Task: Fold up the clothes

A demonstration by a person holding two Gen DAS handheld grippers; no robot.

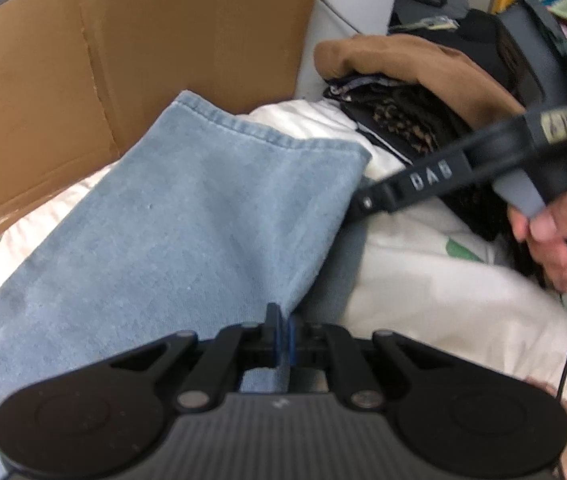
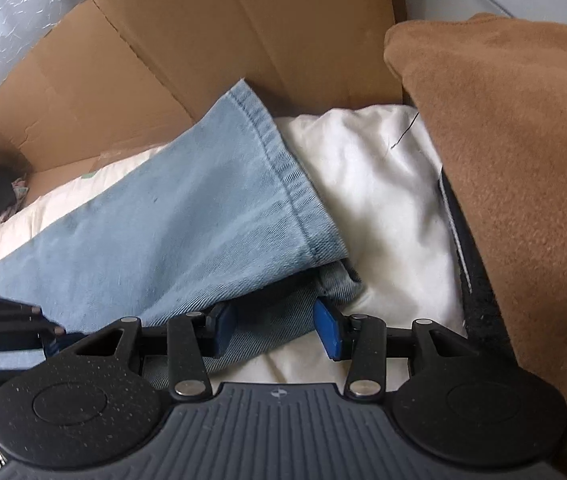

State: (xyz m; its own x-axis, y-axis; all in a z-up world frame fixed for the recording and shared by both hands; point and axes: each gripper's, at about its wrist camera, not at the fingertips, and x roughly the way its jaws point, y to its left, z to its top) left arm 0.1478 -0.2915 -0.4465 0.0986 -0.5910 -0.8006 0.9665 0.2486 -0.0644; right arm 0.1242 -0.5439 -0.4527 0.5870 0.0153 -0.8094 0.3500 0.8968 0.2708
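Observation:
Light blue jeans lie across a white bedcover, one leg's hem pointing toward a cardboard box. My left gripper is shut on an edge of the denim at the bottom of the left wrist view. In the right wrist view my right gripper stands open over the jeans, its blue pads on either side of a loose fold of the lower denim layer without pinching it. The right gripper's black finger, held by a hand, reaches in from the right beside the hem.
An open cardboard box stands just behind the jeans. A brown fleece garment lies on a pile of dark patterned clothes at the right. White bedding fills the gap between jeans and pile. A dark bag sits far back.

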